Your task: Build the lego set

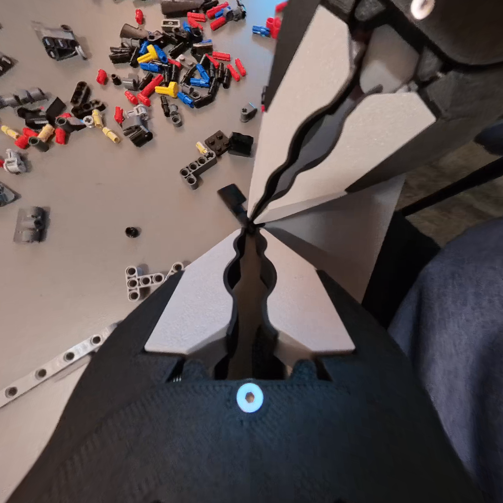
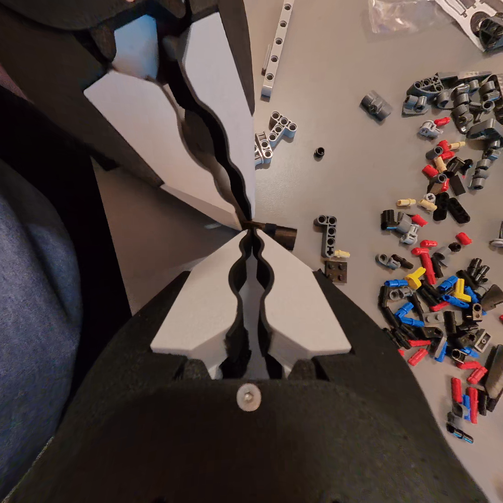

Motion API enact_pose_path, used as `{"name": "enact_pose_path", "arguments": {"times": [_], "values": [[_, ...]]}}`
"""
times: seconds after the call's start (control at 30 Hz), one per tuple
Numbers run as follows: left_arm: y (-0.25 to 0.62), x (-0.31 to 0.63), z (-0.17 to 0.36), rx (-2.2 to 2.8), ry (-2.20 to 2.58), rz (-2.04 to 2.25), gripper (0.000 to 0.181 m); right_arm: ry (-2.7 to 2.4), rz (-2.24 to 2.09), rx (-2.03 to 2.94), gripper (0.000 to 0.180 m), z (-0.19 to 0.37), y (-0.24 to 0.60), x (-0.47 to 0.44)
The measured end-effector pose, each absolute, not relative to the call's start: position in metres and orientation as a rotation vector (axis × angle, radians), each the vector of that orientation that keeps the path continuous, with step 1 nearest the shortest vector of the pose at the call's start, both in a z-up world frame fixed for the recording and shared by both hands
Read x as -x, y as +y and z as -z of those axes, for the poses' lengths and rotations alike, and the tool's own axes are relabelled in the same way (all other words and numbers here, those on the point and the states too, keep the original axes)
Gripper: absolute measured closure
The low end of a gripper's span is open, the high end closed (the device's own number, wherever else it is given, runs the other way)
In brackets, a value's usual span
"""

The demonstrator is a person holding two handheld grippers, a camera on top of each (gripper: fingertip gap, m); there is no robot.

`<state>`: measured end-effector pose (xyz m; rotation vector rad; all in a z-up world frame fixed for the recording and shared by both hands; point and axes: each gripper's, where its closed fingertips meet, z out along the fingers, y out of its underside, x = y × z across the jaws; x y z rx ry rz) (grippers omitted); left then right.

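My left gripper (image 1: 250, 231) and my right gripper (image 1: 251, 219) meet tip to tip over the near edge of the grey table (image 1: 95, 196), both with jaws closed. A small black lego piece (image 1: 231, 194) with a thin stub is pinched where the tips meet and sticks out over the table. In the right wrist view my right gripper (image 2: 251, 231) comes from below and my left gripper (image 2: 245, 220) from the upper left, with the black piece (image 2: 284, 234) pointing right. Which part each gripper pinches is hidden.
A pile of red, blue, yellow and black loose parts (image 1: 174, 68) (image 2: 435, 313) lies on the table. Nearer are a grey L-beam (image 1: 197, 168) (image 2: 328, 235), a light grey T-beam (image 1: 138, 283), a long grey beam (image 1: 54, 364) (image 2: 277, 46) and a black bush (image 1: 132, 231). A person's blue-clad leg (image 1: 449, 353) is beside the table edge. Less than 4 cm separates the two grippers' tips. From either gripper's tips it is about 8 cm to the black bush (image 1: 132, 231). My right wrist view (image 2: 319, 153) looks at it from another angle.
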<state>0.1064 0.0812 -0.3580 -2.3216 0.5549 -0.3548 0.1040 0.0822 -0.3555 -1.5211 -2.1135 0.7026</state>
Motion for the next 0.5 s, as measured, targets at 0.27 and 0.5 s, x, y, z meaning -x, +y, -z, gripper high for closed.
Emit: {"name": "enact_pose_path", "arguments": {"times": [0.27, 0.5], "values": [[0.0864, -0.1046, 0.3495, 2.299, 0.436, 0.493, 0.180, -2.096, -0.726, 1.529, 0.180, 0.3556, 0.0818, -0.1024], [0.0902, -0.1020, 0.3540, 2.322, 0.511, 0.389, 0.181, -2.099, -0.723, 1.526, 0.180, 0.3561, 0.0821, -0.1015]]}}
